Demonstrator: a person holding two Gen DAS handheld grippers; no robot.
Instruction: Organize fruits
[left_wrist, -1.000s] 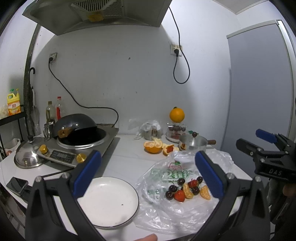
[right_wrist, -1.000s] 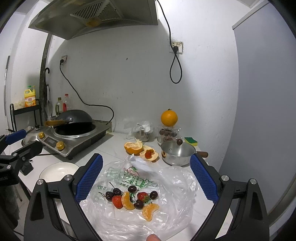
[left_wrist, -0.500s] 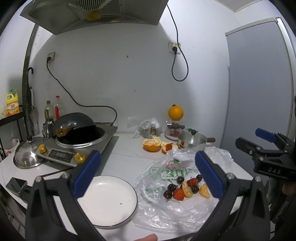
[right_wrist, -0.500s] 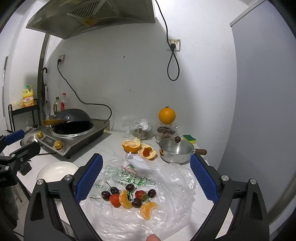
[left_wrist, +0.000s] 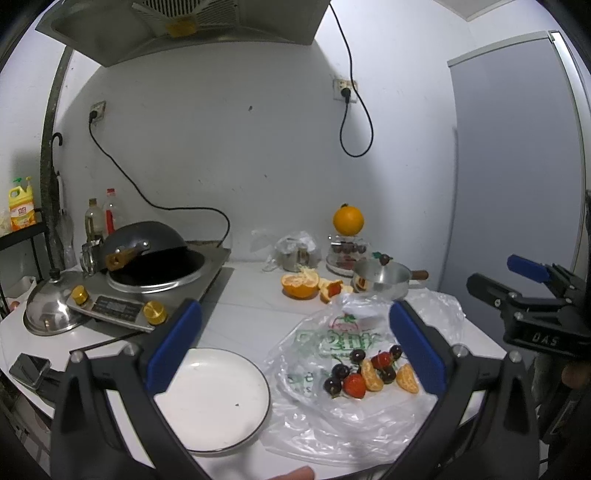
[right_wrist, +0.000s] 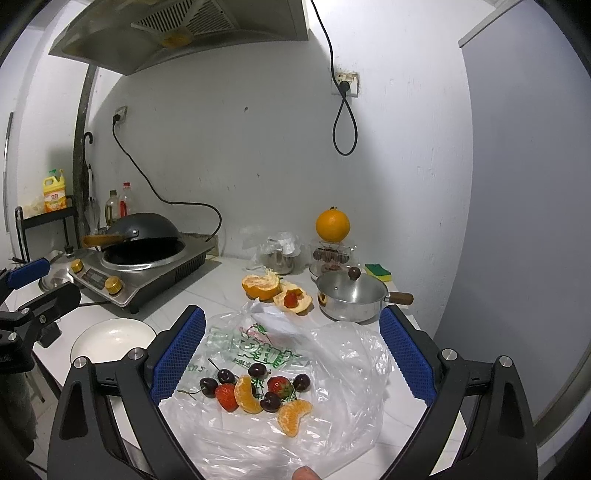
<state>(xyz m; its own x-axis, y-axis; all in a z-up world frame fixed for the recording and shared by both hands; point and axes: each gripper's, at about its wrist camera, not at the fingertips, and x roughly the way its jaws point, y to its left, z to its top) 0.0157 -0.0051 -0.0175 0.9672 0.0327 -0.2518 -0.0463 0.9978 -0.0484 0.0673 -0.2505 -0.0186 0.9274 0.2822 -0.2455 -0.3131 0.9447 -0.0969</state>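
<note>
A small pile of fruit (right_wrist: 258, 391), with dark cherries, strawberries and orange segments, lies on a clear plastic bag (right_wrist: 325, 354) on the white counter. The same fruit (left_wrist: 369, 373) shows in the left wrist view, right of an empty white plate (left_wrist: 210, 398). My left gripper (left_wrist: 295, 347) hovers open above the plate and bag. My right gripper (right_wrist: 291, 354) hovers open over the fruit pile, holding nothing. The right gripper (left_wrist: 532, 288) also appears at the right edge of the left wrist view, and the white plate (right_wrist: 110, 339) lies left of the bag.
A whole orange (right_wrist: 332, 225) sits on a container at the back. A peeled orange half (right_wrist: 260, 286), a steel pot (right_wrist: 351, 295), a sponge (right_wrist: 378, 271) and an induction cooker with a wok (right_wrist: 144, 243) stand behind. A steel lid (left_wrist: 51, 314) and a phone (left_wrist: 29, 367) lie left.
Both grippers have drifted slightly, so the fruit and plate sit a little lower and nearer in view. Neither has taken hold of anything.
</note>
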